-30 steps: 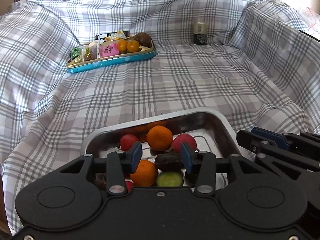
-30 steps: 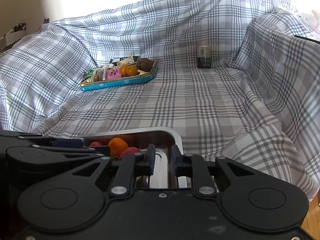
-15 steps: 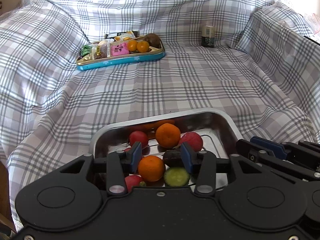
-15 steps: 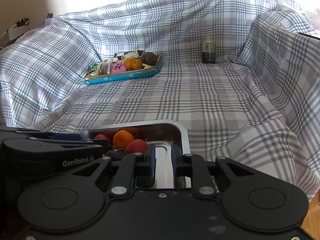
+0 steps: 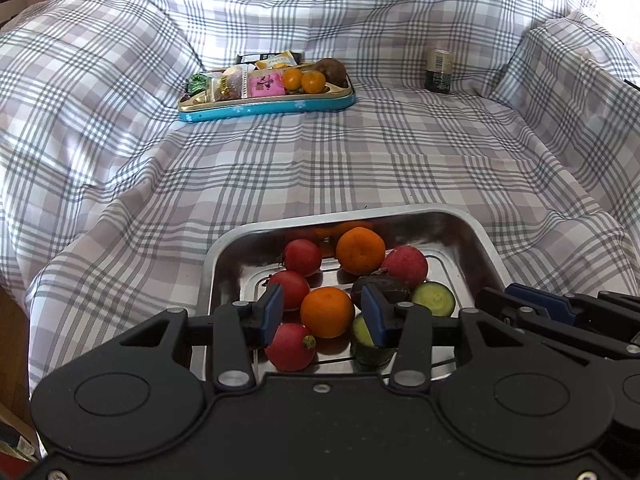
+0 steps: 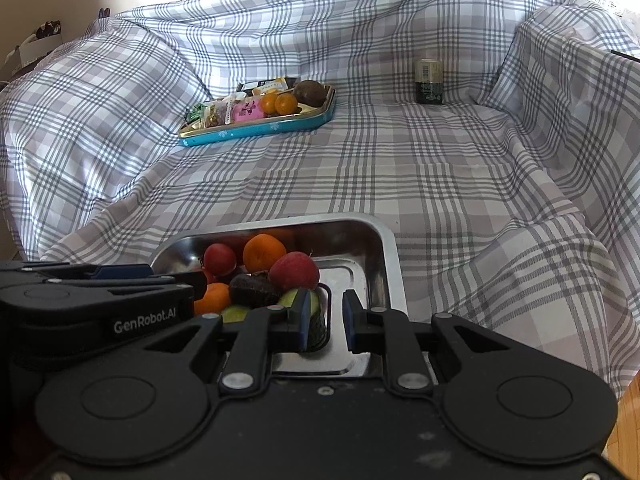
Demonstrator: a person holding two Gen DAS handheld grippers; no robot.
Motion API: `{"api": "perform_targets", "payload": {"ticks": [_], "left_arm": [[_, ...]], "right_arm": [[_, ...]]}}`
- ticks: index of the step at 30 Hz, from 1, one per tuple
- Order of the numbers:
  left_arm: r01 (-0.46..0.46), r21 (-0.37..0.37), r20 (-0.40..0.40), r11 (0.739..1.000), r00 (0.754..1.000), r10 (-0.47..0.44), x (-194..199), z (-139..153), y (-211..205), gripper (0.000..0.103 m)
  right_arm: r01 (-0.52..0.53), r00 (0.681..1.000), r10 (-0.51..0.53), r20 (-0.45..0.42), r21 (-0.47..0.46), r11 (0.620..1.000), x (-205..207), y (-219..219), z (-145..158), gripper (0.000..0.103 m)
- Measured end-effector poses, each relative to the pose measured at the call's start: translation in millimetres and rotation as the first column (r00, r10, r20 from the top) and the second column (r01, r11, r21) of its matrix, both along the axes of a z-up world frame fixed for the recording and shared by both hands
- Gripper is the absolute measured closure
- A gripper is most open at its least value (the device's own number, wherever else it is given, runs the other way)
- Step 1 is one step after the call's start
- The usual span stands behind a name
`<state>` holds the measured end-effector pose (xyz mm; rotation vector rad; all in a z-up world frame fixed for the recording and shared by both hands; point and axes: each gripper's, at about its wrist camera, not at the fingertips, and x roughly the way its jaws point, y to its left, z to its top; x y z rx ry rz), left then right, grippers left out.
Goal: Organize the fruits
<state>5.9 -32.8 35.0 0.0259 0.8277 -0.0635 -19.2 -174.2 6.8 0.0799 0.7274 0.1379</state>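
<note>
Left wrist view: left tongs (image 5: 322, 314) stand wide apart above the shallow stainless-steel tray (image 5: 486, 240), nothing pressed between the blue pads; a round orange mandarin (image 5: 327, 312) shows in the gap below them. Tray contents: a second mandarin (image 5: 360, 251) toward the far wall, two red tomatoes (image 5: 302, 257) on the left, a pink-red radish (image 5: 405, 266) on the right, another red radish (image 5: 289, 347) nearest the camera, a dark brown-purple fruit (image 5: 380, 286) in the middle, and green cucumber pieces (image 5: 434, 299) at right. Tray sits on the grey-and-white plaid cloth (image 5: 320, 168), near edge.

Right wrist view: right tongs (image 6: 326, 321) are nearly closed, a narrow gap between pads, nothing gripped; they hang over the bare right part of the steel tray, just beside a cucumber piece.

Far side of the cloth: teal rectangular tin tray (image 5: 264, 106) holding wrapped snacks, two small oranges and a brown round fruit. A small dark jar with pale lid (image 5: 439, 70) stands upright to its right, well apart.
</note>
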Motion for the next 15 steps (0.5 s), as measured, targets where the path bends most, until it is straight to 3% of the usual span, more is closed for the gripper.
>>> {"api": "perform_targets", "payload": {"ticks": [6,15], "left_arm": [[-0.009,-0.002,0.000,1.000,1.000,0.009,-4.4,-0.9,3.0,0.051],[-0.027,-0.011,-0.003,1.000,1.000,0.027,-9.3,-1.7,7.7,0.051]], "right_arm": [[0.006,1.000,-0.006,-0.026,0.002,1.000,0.4,1.0,-2.2,0.073],[0.031,0.998,-0.030,-0.048,0.015,0.999,-0.1,-1.4,-5.3,0.070]]}}
